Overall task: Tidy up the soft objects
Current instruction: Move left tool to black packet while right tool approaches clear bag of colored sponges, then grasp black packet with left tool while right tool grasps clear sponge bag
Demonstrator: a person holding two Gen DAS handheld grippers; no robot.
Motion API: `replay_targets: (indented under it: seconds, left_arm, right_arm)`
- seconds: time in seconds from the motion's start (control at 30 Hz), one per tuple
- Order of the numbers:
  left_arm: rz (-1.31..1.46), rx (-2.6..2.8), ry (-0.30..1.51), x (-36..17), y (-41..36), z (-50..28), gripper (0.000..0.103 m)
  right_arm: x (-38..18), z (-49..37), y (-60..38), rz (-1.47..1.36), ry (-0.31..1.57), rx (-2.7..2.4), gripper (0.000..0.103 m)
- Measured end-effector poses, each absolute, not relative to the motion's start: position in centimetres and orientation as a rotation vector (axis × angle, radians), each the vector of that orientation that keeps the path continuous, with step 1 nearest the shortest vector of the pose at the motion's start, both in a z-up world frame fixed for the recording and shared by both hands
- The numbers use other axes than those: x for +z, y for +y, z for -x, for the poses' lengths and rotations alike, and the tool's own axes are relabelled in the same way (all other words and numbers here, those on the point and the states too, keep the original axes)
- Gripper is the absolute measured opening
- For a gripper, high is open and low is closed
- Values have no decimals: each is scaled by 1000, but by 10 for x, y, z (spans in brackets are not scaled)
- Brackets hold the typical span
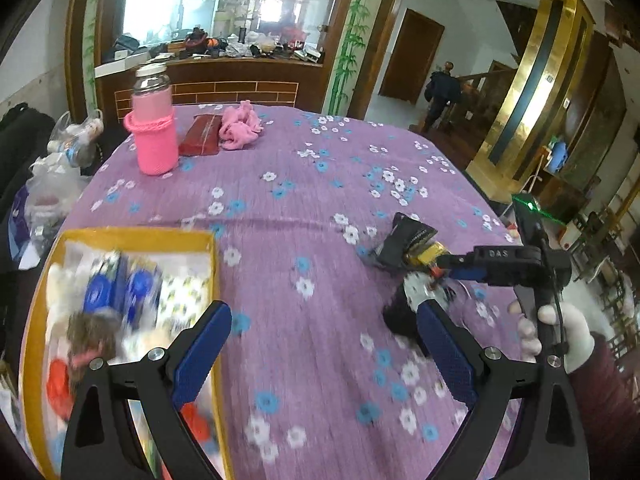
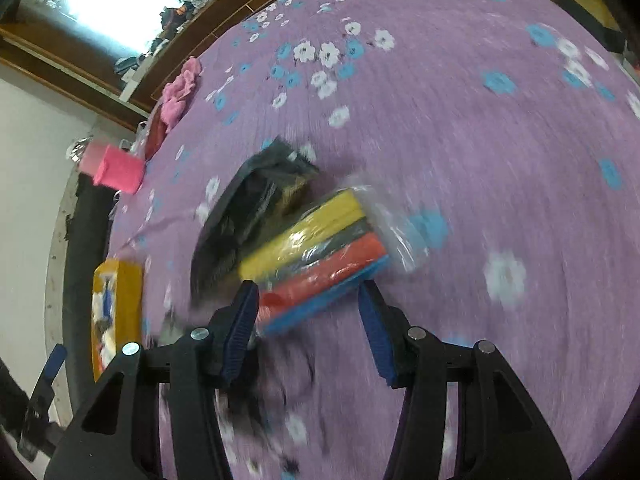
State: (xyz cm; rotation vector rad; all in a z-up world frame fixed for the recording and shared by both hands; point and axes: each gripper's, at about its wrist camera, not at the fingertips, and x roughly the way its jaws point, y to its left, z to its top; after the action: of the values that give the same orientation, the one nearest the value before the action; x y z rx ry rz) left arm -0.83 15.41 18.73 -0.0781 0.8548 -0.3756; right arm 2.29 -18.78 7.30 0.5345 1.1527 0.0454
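Right gripper (image 2: 306,332) spread wide around wrapped sponge pack (image 2: 316,252), long axis running toward upper right; left gripper (image 1: 320,356) spread, empty.

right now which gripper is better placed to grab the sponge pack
Right. The right gripper is open with the wrapped sponge pack just ahead between its fingers. The left gripper hangs open over bare tablecloth beside the yellow box.
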Motion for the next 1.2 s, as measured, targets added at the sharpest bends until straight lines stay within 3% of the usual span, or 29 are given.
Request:
replay_targets:
  seconds: [0.43,0.53,0.6,0.7,0.83,0.97,1.03,1.07,1.13,1.2]
  left_arm:
    - [-89,-636,1017,118,13,-156,92]
    - [-127,-682,1054,98,-8,-175,85]
    - [-174,-699,1078,83,-19,-185,70]
    - [-222,-703,1117,62,-29,-197,62]
    - [-241,-700,1096,51,-37,-203,64]
    - [-299,-703,1058,47,-51,-197,78]
    - [-350,-682,1030,43,-57,-190,77]
    - [-356,-673,1019,42,-59,-189,72]
    - [-325,-672,1015,45,-54,-189,45]
    - [-274,-670,1032,47,-45,-193,35]
  right_arm:
    - [79,-51,-205,-525,1113,-24,50]
    - [80,-52,-205,-539,1105,-14,50]
    - [82,-54,-203,-519,1099,-17,50]
    - [81,-58,-197,-482,1102,-20,50]
    - [74,-66,-187,-438,1117,-37,50]
    - [74,-73,-179,-385,1113,-67,53]
    - [73,-77,-173,-342,1117,-80,55]
    - [73,-79,-168,-302,1120,-91,55]
    - [72,-81,-158,-219,1128,-104,52]
    - [72,-78,-156,-194,1116,-105,43]
